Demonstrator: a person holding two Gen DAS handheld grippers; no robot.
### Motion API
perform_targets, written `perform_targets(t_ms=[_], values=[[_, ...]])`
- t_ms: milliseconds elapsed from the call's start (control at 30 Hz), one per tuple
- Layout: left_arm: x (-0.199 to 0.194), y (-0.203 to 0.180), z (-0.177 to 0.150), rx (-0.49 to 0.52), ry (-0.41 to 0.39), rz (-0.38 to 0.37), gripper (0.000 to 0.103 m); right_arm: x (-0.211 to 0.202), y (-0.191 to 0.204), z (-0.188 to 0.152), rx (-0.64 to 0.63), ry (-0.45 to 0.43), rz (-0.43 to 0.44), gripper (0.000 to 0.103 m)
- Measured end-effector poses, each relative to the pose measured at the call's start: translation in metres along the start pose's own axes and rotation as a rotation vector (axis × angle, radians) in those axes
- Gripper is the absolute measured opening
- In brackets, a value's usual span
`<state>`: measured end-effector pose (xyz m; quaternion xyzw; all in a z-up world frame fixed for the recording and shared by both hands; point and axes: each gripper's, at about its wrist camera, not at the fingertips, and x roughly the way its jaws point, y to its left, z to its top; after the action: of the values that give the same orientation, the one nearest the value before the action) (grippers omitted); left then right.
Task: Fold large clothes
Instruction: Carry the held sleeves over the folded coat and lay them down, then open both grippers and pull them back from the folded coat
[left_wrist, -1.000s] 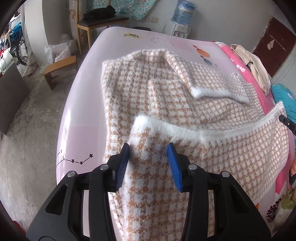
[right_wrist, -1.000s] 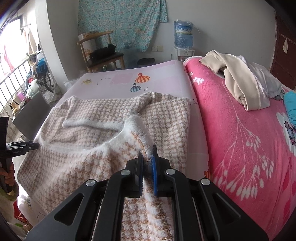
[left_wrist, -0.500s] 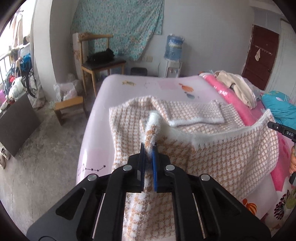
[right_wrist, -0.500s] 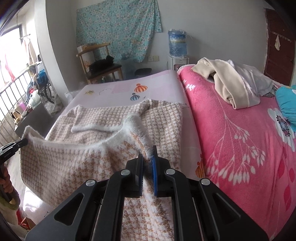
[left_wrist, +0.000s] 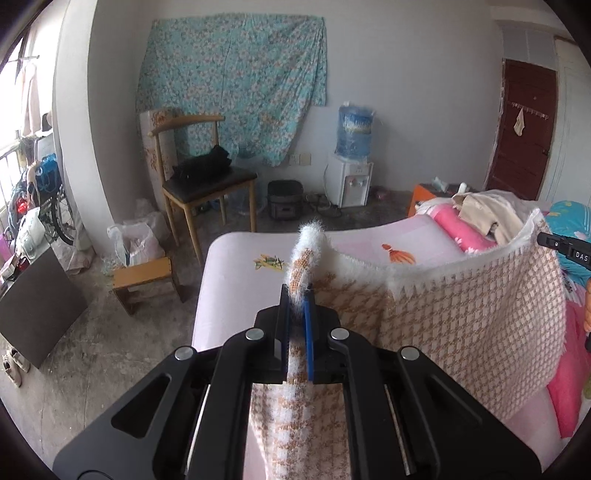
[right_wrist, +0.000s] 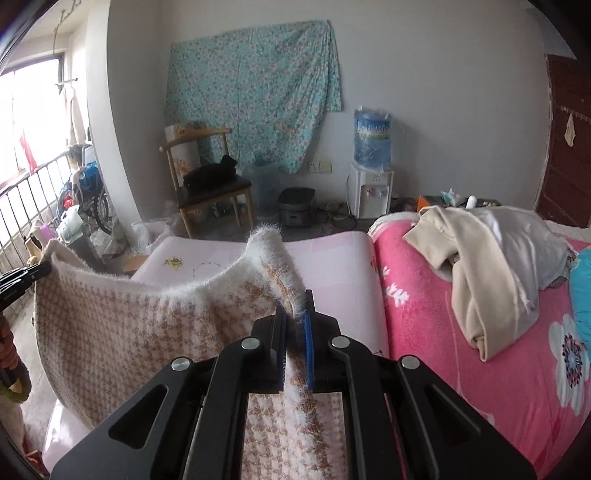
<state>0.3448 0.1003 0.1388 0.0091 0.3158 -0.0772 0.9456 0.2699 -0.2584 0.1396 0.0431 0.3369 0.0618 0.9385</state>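
Left wrist view: the raised sweater (left_wrist: 461, 317) hides much of the bed (left_wrist: 236, 258). The left hand-held gripper (left_wrist: 296, 295) is clamped on one fuzzy white edge, tilted downward. The right hand-held gripper (right_wrist: 294, 302) pinches the other edge, holding the sweater stretched above the bed.

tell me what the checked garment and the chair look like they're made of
Garment: looks like soft fuzzy knit, tan-and-white check, with hairy fibres standing off its white edge. Chair: pale wood frame by its grain and colour, with a dark seat, possibly padded leatherette.
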Motion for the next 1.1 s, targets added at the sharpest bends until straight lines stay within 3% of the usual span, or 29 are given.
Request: perform_targets(t_ms=[100, 133, 167, 233, 333, 433, 533, 633, 667, 700, 733, 767, 800, 900, 967, 1100], values=[[0.075, 0.009, -0.004, -0.03, 0.155, 0.011, 0.009, 0.074, -0.013, -0.006, 0.026, 0.163, -0.004, 0.009], [0.098, 0.011, -0.011, -0.036, 0.205, 0.022, 0.011, 0.096, -0.016, -0.012, 0.029, 0.221, -0.008, 0.015], [0.12, 0.013, -0.019, -0.035, 0.26, 0.036, 0.013, 0.119, -0.021, -0.019, 0.03, 0.284, -0.031, 0.027], [0.144, 0.019, -0.03, -0.052, 0.342, 0.085, 0.015, 0.136, -0.028, -0.028, 0.042, 0.343, -0.077, 0.037], [0.125, 0.027, -0.033, -0.116, 0.28, 0.023, 0.017, 0.114, -0.031, -0.028, 0.071, 0.252, -0.056, 0.037], [0.102, 0.015, -0.027, -0.101, 0.207, -0.081, 0.03, 0.097, -0.007, -0.019, 0.017, 0.188, 0.002, 0.042], [0.122, -0.009, -0.024, -0.08, 0.264, -0.161, 0.037, 0.123, 0.009, -0.017, 0.029, 0.247, 0.133, 0.042], [0.157, -0.013, -0.037, -0.101, 0.355, -0.137, 0.044, 0.16, -0.008, -0.029, 0.157, 0.329, 0.124, 0.042], [0.166, -0.006, -0.043, -0.138, 0.378, -0.134, 0.055, 0.168, -0.024, -0.036, 0.225, 0.347, 0.101, 0.042], [0.167, 0.002, -0.049, -0.193, 0.388, -0.141, 0.06, 0.17, -0.04, -0.042, 0.288, 0.35, 0.102, 0.038], [0.164, 0.013, -0.053, -0.258, 0.385, -0.179, 0.06, 0.168, -0.055, -0.048, 0.357, 0.342, 0.141, 0.028], [0.159, 0.02, -0.056, -0.295, 0.38, -0.189, 0.059, 0.161, -0.068, -0.052, 0.417, 0.335, 0.173, 0.024], [0.153, 0.024, -0.056, -0.296, 0.374, -0.156, 0.058, 0.153, -0.074, -0.053, 0.437, 0.328, 0.178, 0.024], [0.128, 0.032, -0.05, -0.256, 0.345, -0.071, 0.058, 0.114, -0.065, -0.048, 0.31, 0.274, -0.012, 0.034], [0.102, 0.033, -0.047, -0.223, 0.302, -0.069, 0.058, 0.085, -0.054, -0.048, 0.266, 0.235, 0.0, 0.036], [0.052, 0.003, -0.057, -0.101, 0.263, -0.201, 0.061, 0.044, -0.008, -0.069, 0.12, 0.208, 0.06, 0.045]])
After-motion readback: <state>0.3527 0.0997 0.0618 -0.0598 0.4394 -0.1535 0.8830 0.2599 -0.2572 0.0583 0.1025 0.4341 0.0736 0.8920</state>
